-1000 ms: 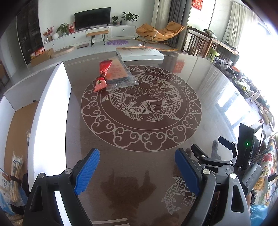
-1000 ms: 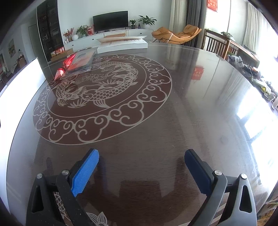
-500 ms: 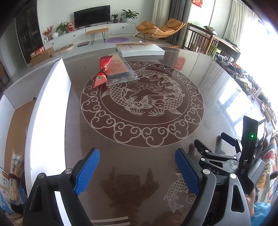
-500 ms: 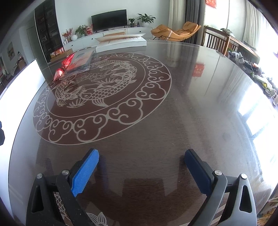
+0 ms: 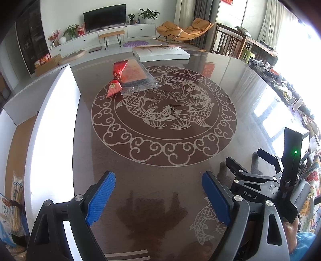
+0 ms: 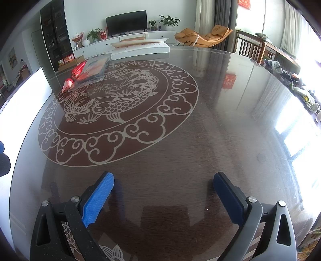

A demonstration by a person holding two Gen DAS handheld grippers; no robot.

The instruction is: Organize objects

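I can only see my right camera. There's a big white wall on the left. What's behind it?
Observer: It's the side of an open box. The left camera shows a brown floor inside and a wrapped bundle of sticks.
Child: Is my other gripper holding anything?
Observer: No. The left gripper has its jaws open, with only table between them.
Child: Is there anything on the red packet?
Observer: The red packet has a round gold label near its closer end.

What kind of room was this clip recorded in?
Most likely a home's open living and dining room: a flat television on a low white cabinet, an orange lounge chair, and a large glossy round table with a carp pattern.
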